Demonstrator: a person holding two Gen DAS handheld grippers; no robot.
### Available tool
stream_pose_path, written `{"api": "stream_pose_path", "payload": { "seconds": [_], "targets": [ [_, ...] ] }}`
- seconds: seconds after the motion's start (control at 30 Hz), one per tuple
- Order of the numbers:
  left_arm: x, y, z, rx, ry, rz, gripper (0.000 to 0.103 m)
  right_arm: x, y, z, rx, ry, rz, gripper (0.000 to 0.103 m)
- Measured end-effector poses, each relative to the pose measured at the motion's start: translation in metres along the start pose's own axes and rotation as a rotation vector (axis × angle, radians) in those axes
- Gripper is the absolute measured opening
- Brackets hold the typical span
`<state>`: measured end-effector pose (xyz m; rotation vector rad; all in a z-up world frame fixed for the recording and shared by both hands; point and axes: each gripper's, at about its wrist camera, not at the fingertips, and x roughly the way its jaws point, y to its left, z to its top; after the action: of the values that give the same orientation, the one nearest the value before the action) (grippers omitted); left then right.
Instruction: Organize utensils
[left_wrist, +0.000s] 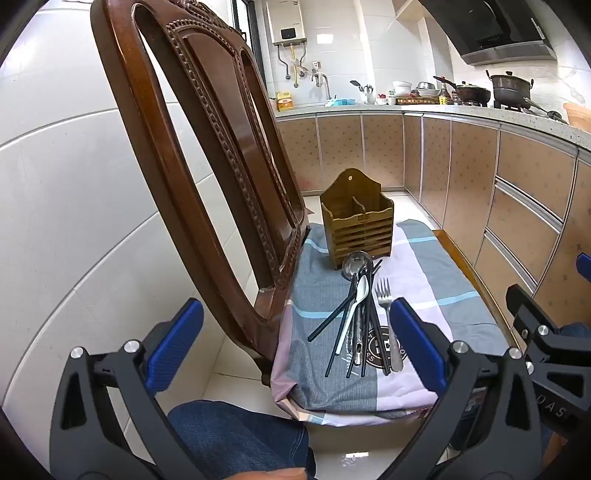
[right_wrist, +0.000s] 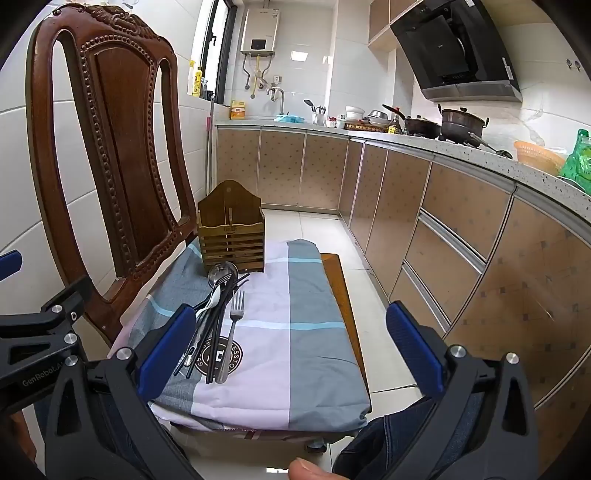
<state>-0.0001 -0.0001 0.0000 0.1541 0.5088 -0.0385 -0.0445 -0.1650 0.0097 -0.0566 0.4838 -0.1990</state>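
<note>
A wooden slatted utensil holder (left_wrist: 357, 221) (right_wrist: 231, 234) stands empty at the back of a cloth-covered chair seat (left_wrist: 436, 295) (right_wrist: 295, 332). In front of it lies a pile of utensils: a metal ladle (left_wrist: 356, 264) (right_wrist: 221, 273), a white spoon (left_wrist: 358, 299), a fork (left_wrist: 384, 299) (right_wrist: 236, 310) and several black chopsticks (left_wrist: 332, 319) (right_wrist: 216, 332). My left gripper (left_wrist: 295, 347) is open and empty, held near the seat's front, left of the pile. My right gripper (right_wrist: 291, 347) is open and empty over the seat's front, right of the pile.
The carved wooden chair back (left_wrist: 207, 147) (right_wrist: 110, 147) rises at the left. Kitchen cabinets (left_wrist: 517, 206) (right_wrist: 461, 229) and a counter with pots (right_wrist: 461, 123) run along the right. White floor tiles (right_wrist: 314, 229) lie beyond. The person's jeans-clad legs (left_wrist: 236, 435) are below.
</note>
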Motion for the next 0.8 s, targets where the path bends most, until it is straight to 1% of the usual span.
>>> {"api": "stream_pose_path", "payload": {
  "seconds": [0.57,0.8],
  "targets": [
    [0.0006,-0.001,-0.0004,0.004,0.005,0.005,0.099,-0.002,-0.0012,-0.0013,0.01,-0.003,0.007,0.1],
    [0.0009,-0.0026,-0.0024,0.01,0.008,0.005,0.099,0.0024,-0.0003,0.0051,0.013,-0.003,0.007,0.1]
  ]
}}
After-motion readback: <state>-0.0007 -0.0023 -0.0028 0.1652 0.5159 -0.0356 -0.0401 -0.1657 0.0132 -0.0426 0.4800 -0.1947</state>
